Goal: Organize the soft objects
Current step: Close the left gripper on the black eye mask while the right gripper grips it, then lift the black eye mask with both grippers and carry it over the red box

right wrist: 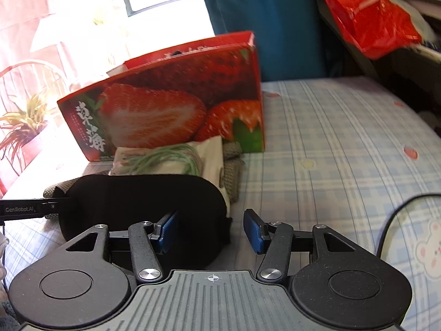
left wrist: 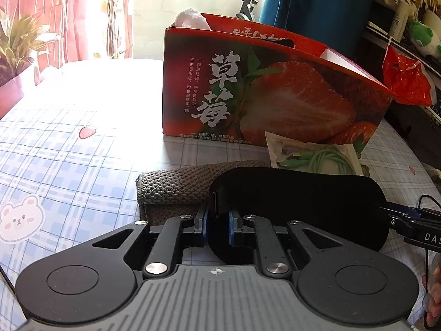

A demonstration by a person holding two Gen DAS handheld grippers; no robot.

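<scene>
Left tongs (left wrist: 217, 227): clamped tight on the near edge of the black eye mask (left wrist: 303, 198). The blue pads pinch its rim and strap end, so this hand carries it.

Right tongs (right wrist: 210, 231): jaws apart, gripping nothing. The mask's right end lies just past my left pad (right wrist: 168, 230), and the right pad has only tablecloth in front of it.

Eye mask: low over the checked tablecloth (right wrist: 344, 143), draped across the grey knitted cloth (left wrist: 176, 184). Whether its far end rests on that cloth or hangs just clear, I can't tell from these angles.

Neighbours: a packet of green cable (left wrist: 322, 160) sits on the grey cloth just beyond the mask, right at the foot of the strawberry box (left wrist: 275, 93).

Box: open at the top, with something pale (left wrist: 191, 19) already poking out at the far corner. I take that as where the soft things go.

Doing it well: lift with the left alone, straight up first, so the mask peels off the knit without dragging the cable packet. Keep the right tongs wide and clear of the strap. Carry over the box's near wall, then let go once the mask hangs inside.

Watch for: the floppy end catching the box rim.
</scene>
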